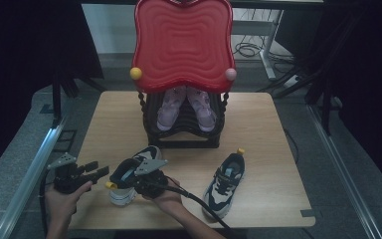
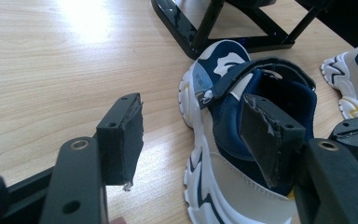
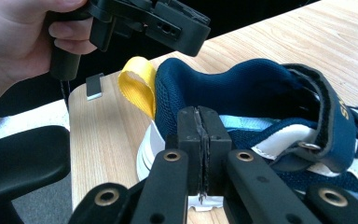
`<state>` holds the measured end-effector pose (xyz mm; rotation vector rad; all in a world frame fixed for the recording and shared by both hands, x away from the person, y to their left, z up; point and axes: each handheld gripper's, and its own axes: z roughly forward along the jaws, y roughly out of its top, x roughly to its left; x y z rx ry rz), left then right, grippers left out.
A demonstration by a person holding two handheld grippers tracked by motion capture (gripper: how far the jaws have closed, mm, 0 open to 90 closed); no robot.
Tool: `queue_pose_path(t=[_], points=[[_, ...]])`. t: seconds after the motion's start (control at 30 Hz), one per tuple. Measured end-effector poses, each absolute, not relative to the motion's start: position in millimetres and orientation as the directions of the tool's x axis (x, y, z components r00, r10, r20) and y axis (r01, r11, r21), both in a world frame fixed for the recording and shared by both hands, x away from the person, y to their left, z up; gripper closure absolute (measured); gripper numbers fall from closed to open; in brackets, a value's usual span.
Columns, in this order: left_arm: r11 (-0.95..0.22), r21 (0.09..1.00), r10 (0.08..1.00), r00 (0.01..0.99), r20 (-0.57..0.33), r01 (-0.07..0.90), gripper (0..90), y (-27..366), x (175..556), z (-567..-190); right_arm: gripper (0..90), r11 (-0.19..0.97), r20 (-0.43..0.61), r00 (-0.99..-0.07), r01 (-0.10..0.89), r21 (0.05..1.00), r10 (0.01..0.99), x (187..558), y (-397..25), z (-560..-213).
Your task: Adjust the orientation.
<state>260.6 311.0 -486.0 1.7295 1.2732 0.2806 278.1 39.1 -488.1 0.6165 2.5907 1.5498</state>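
A navy and white sneaker (image 1: 121, 193) (image 2: 223, 93) (image 3: 261, 93) with a yellow heel loop (image 3: 137, 86) lies at the table's front left. My right gripper (image 1: 125, 174) (image 3: 204, 140) is shut just beside its heel collar, pads pressed together with nothing visible between them. My left gripper (image 1: 97, 169) (image 2: 196, 140) is open at the shoe's heel end, one pad (image 2: 270, 135) over the shoe's opening, the other off to the side over bare wood. It also appears in the right gripper view, held in a hand (image 3: 23, 42). The matching sneaker (image 1: 224, 184) (image 2: 349, 79) lies to the right.
A black rack (image 1: 184, 134) (image 2: 205, 28) at the table's back middle holds a pair of pink shoes (image 1: 184, 107) under a red wavy top (image 1: 183, 42). The wooden table (image 1: 258, 114) has bare room at its right and left. A cable trails from my right gripper.
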Motion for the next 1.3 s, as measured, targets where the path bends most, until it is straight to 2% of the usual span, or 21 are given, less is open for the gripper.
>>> queue_pose_path(t=[0.33,0.57,0.87,1.0,1.03,1.3], points=[[-0.020,0.776,0.841,0.430,-0.328,0.631,39.5,313.3,260.4,-487.2,89.0,0.420,0.142,-0.919,0.300,0.857,0.367,277.9,43.5,-487.6],[-0.018,0.774,0.842,0.427,-0.329,0.633,39.5,313.6,258.9,-489.0,89.0,0.411,0.104,-0.924,0.262,0.873,0.369,271.8,30.0,-476.1],[-0.017,0.774,0.846,0.422,-0.327,0.633,39.5,313.0,255.7,-488.2,89.0,0.376,0.071,-0.917,0.231,0.897,0.393,262.4,-18.4,-453.5],[-0.018,0.774,0.846,0.421,-0.326,0.633,39.5,312.5,256.8,-487.6,89.0,0.356,0.078,-0.899,0.248,0.901,0.430,261.9,-44.3,-451.4],[-0.018,0.774,0.846,0.422,-0.325,0.633,39.5,312.4,257.1,-487.6,89.0,0.344,0.079,-0.887,0.257,0.903,0.455,260.7,-61.4,-451.9],[-0.026,0.782,0.848,0.428,-0.312,0.622,40.0,309.2,259.4,-486.4,89.1,0.316,0.071,-0.846,0.274,0.908,0.529,258.0,-103.2,-449.2]])
